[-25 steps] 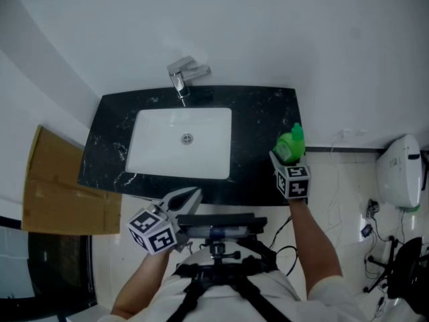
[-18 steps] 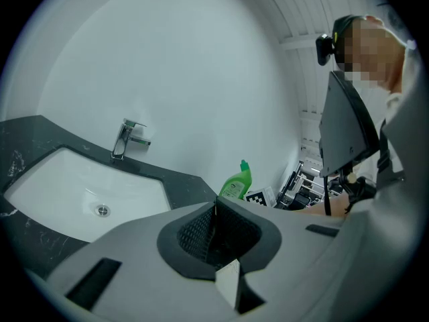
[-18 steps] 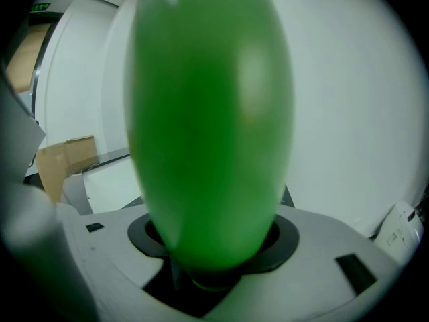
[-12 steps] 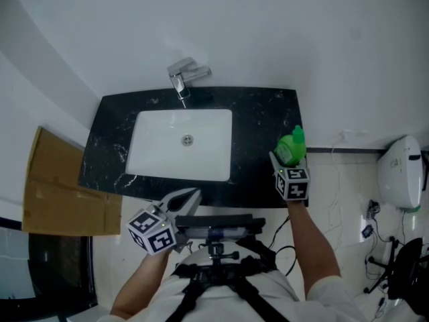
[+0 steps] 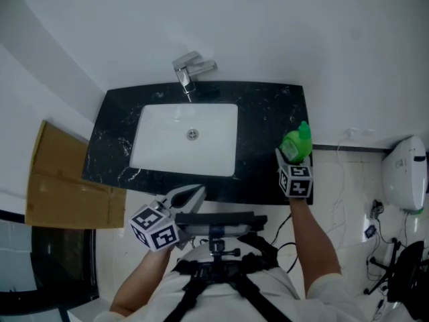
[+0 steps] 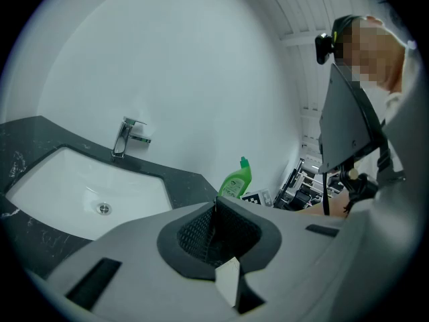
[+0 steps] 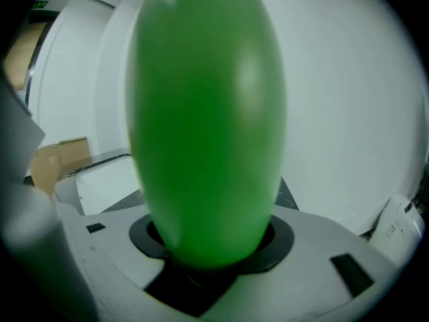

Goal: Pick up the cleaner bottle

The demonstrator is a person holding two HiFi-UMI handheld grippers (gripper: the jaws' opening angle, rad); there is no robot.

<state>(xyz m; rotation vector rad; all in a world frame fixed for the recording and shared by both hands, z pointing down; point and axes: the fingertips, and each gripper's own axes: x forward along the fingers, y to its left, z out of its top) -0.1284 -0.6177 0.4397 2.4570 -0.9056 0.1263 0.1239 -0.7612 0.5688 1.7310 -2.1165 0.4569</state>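
Observation:
The green cleaner bottle [image 5: 295,144] is at the right end of the black marble counter [image 5: 268,119], with my right gripper [image 5: 289,158] shut around its body. In the right gripper view the bottle [image 7: 208,119] fills the frame and hides the jaws. From the left gripper view the bottle [image 6: 236,179] stands upright with its base hidden, so I cannot tell if it touches the counter. My left gripper [image 5: 192,194] hangs in front of the counter's near edge, jaws shut and empty [image 6: 216,210].
A white sink [image 5: 184,139] with a chrome faucet [image 5: 189,72] is set in the counter against the white wall. Cardboard [image 5: 60,180] leans at the left. At the right are a white fixture [image 5: 404,173] and floor cables [image 5: 372,220]. A camera rig [image 5: 218,230] sits at my chest.
The head view has shifted slightly. Both grippers keep about the same place, and the right one stays shut on the bottle.

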